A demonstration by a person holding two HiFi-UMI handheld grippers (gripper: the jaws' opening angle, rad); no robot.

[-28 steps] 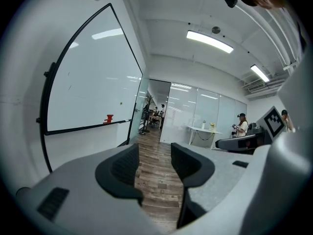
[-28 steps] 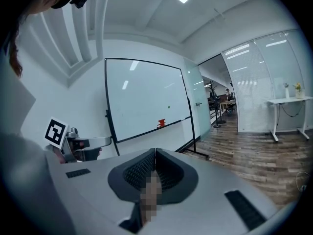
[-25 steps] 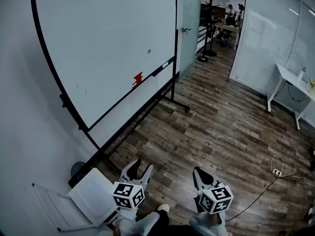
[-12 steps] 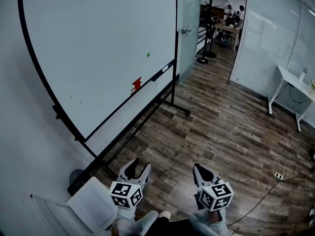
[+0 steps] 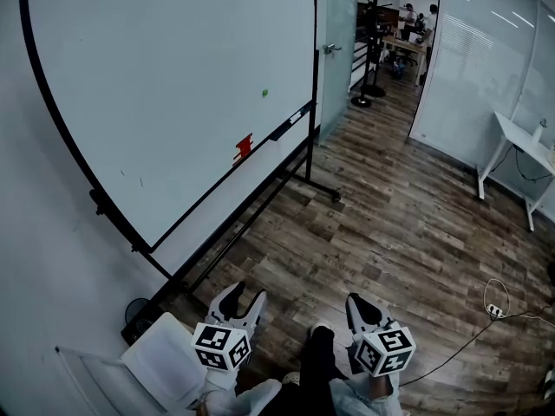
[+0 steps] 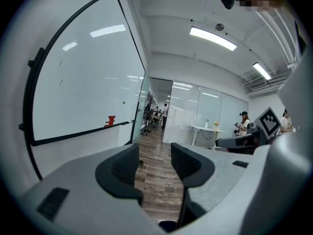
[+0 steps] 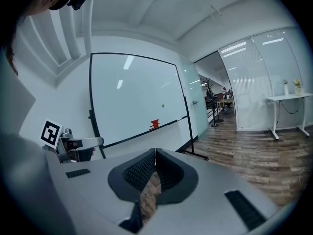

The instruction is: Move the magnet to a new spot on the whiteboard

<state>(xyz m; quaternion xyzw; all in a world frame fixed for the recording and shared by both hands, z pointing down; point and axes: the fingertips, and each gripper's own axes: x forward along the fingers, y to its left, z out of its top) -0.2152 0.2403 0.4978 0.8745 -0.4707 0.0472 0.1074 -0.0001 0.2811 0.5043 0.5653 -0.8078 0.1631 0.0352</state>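
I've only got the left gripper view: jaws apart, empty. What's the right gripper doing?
Observer: The right gripper has its jaws shut, nothing between them.
Reviewer: Is either near the whiteboard?
Observer: No. In the head view the left gripper and the right one hang low by the person's legs, floor between them and the whiteboard.
Reviewer: Anything on the floor at right?
Observer: A power strip lies there.
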